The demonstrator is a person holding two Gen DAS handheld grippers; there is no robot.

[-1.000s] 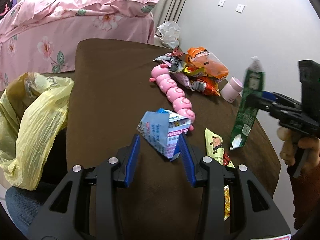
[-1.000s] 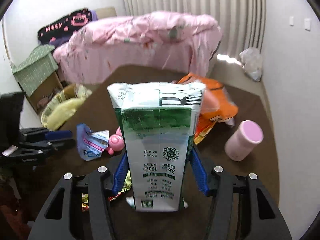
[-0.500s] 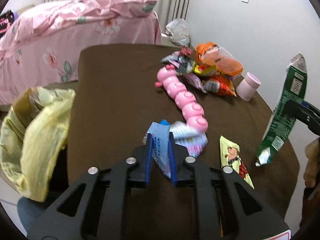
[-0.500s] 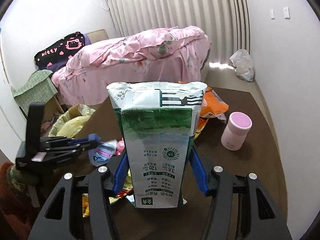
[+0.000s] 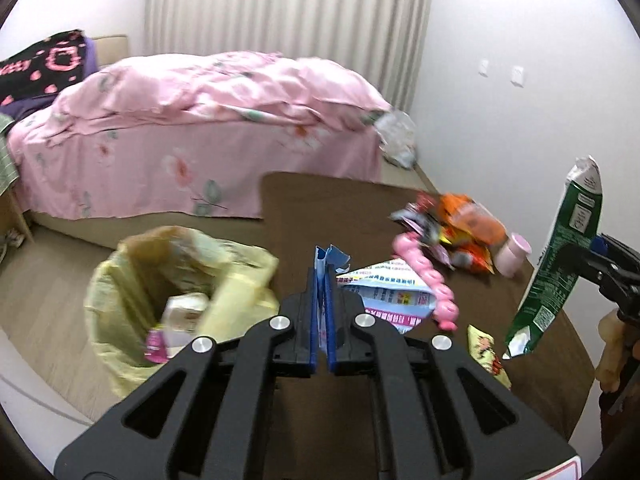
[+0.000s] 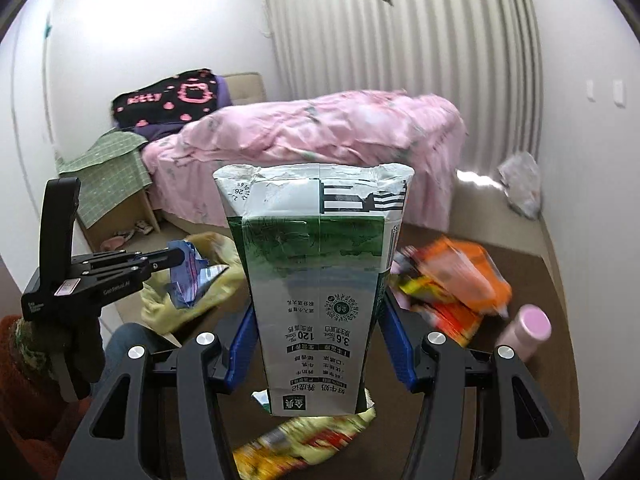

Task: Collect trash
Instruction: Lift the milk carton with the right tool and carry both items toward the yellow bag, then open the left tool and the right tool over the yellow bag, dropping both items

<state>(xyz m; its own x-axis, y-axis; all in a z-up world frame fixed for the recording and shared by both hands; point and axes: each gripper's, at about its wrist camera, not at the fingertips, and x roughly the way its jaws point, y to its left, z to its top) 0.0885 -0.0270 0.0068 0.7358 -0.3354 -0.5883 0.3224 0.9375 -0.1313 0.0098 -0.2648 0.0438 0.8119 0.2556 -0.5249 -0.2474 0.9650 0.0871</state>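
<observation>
Blue-padded left gripper (image 5: 320, 276), left wrist view: jaws clamped tight on a light blue printed wrapper (image 5: 386, 294), which is lifted off the brown table (image 5: 360, 208); most of the sheet hangs to the right of the jaws. Yellow trash bag (image 5: 132, 280) stands open below and to the left, beside the table edge, with a box and a pink item inside. Pink segmented toy (image 5: 428, 276) lies on the table; beyond it a heap of orange snack wrappers (image 5: 464, 220) and a pink cup (image 5: 512, 254). Yellow snack packet (image 5: 486, 350) lies near the front edge. Right side of the frame: right gripper (image 5: 588, 256) holding a green milk carton (image 5: 564, 264) in the air.

Right wrist view: right gripper (image 6: 316, 344) with jaws wide, pressed on both sides of the flattened green and white milk carton (image 6: 316, 280), upright, print upside down. Left gripper (image 6: 176, 258) at left, pinching the blue wrapper (image 6: 192, 276) above the yellow bag (image 6: 208, 276). Pink cup (image 6: 524, 330) at right, orange wrappers (image 6: 456, 280) beside it.
</observation>
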